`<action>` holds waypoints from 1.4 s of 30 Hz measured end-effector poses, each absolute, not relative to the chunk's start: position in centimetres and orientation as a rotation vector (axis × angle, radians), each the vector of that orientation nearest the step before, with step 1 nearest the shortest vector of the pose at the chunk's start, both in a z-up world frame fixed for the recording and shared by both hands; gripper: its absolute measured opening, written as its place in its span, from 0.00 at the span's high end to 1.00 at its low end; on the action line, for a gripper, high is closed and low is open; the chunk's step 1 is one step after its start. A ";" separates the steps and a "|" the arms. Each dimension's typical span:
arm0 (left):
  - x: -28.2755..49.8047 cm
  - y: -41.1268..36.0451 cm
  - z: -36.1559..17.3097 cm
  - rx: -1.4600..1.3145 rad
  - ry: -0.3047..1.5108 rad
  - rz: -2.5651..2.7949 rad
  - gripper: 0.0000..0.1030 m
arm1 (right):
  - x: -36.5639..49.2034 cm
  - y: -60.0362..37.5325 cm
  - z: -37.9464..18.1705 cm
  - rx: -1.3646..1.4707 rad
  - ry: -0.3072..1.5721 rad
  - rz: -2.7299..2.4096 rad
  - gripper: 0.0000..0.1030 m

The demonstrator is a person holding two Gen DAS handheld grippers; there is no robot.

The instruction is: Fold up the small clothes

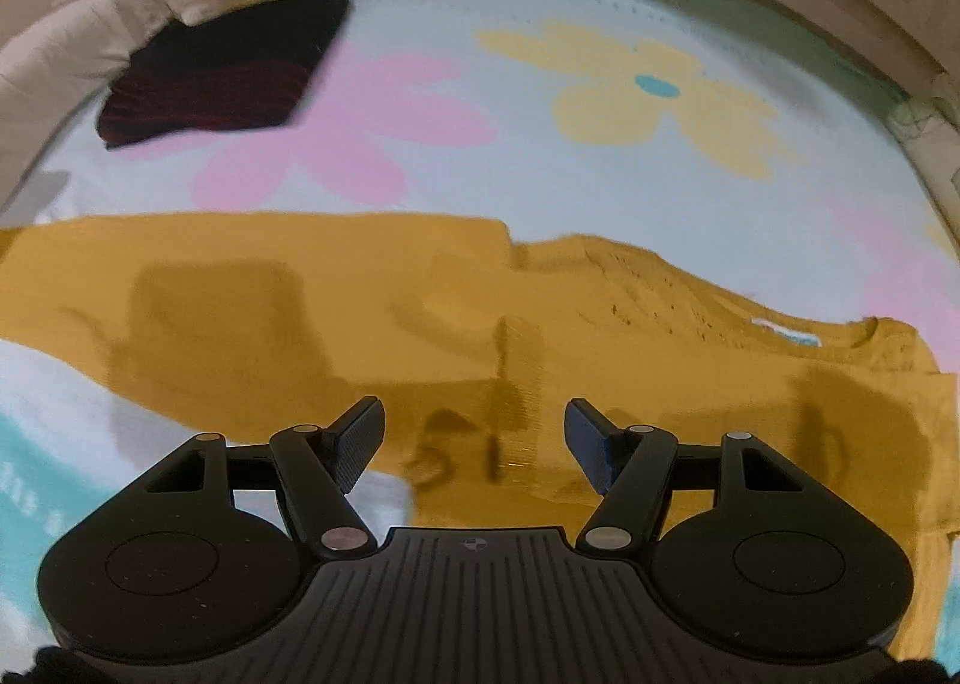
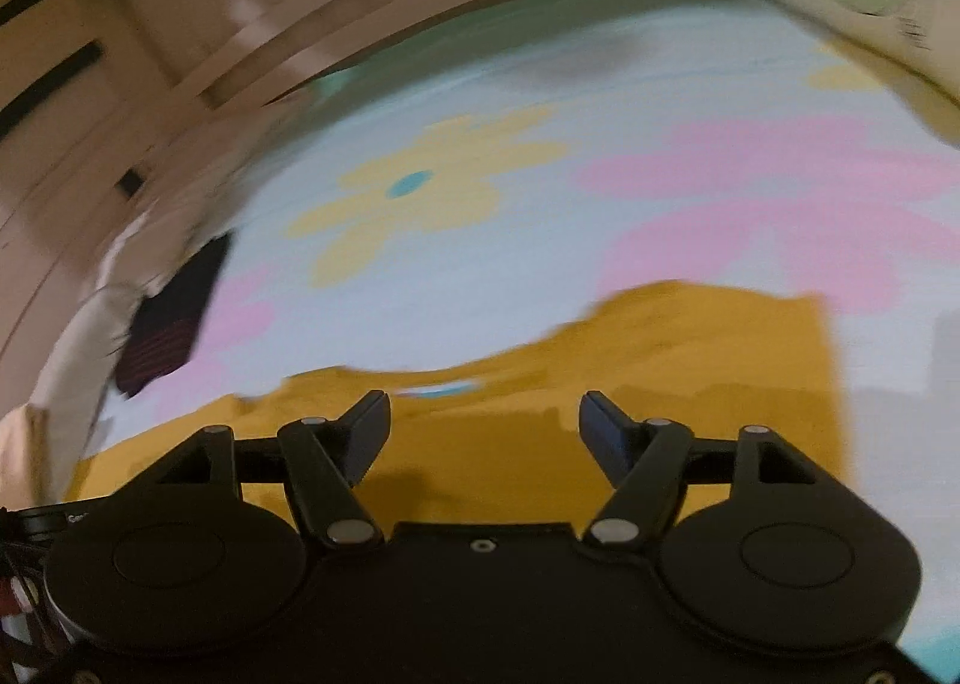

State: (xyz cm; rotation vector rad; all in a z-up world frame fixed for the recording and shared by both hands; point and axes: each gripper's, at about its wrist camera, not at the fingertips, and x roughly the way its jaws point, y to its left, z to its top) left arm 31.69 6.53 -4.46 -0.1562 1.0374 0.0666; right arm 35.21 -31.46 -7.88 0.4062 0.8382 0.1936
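Observation:
A small mustard-yellow shirt [image 1: 372,312] lies spread on a pale blue bed sheet with big flowers [image 1: 540,174]; its neckline with a white label [image 1: 786,333] is at the right. My left gripper [image 1: 474,426] is open and empty, just above the shirt's near part. In the right wrist view the same shirt [image 2: 690,372] lies below my right gripper [image 2: 485,420], which is open and empty; this view is motion-blurred.
A folded dark garment with red stripes [image 1: 222,72] lies at the far left of the sheet, also in the right wrist view [image 2: 168,324]. A cream pillow [image 1: 54,48] sits beside it. A wooden bed frame [image 2: 360,12] borders the far edge.

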 end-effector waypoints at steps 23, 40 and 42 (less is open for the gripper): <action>32.0 6.8 -4.0 -0.175 0.903 0.163 0.93 | 34.8 -42.6 -13.0 0.545 0.870 -0.027 0.29; 32.6 6.2 -6.2 -0.137 1.010 0.058 0.90 | 36.3 -36.2 -13.2 0.284 0.901 0.128 0.87; 32.8 6.1 -6.3 -0.118 1.012 0.059 0.90 | 36.3 -37.1 -12.9 0.268 0.905 0.071 0.88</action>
